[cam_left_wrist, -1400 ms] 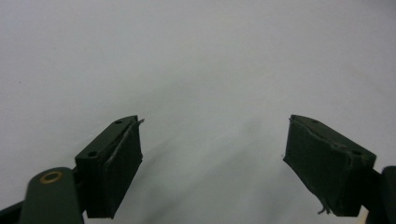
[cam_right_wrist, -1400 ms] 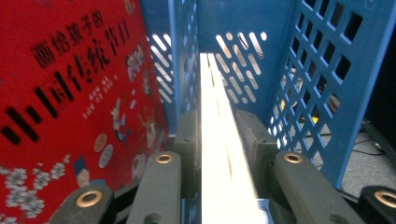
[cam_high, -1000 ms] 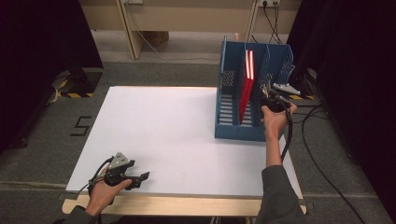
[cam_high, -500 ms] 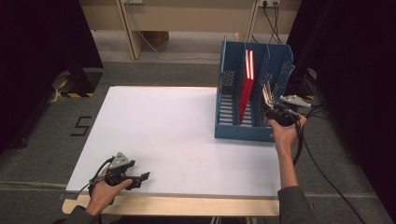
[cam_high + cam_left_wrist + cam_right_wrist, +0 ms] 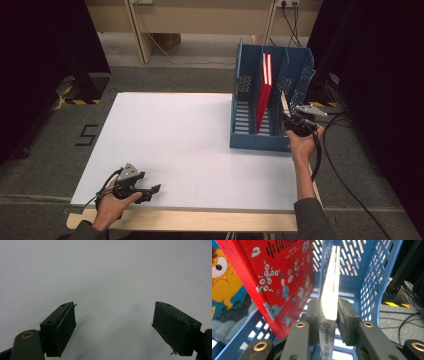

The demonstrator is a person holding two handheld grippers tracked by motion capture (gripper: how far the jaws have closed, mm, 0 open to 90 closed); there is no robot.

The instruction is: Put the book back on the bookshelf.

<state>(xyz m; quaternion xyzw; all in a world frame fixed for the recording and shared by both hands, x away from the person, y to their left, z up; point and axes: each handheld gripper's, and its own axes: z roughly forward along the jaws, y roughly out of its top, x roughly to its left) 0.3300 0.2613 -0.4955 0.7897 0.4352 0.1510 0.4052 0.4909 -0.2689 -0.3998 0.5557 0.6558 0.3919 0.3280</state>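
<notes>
Overhead, white table [image 5: 190, 145] on grey floor [image 5: 45, 155]; left gripper [image 5: 150, 190] spread, right gripper [image 5: 328, 315] pinching a book [image 5: 330, 287], perhaps thin, in the blue rack [image 5: 245, 100].

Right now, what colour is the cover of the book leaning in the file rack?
Red cover with cartoon figures and white blossoms, best in the right gripper view.

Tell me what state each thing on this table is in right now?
Left gripper: open, empty, low over the white table.
Right gripper: shut on a thin white book, held spine-down.
Red book: leaning in the blue file rack.
Blue file rack: upright at the table's right edge.
</notes>
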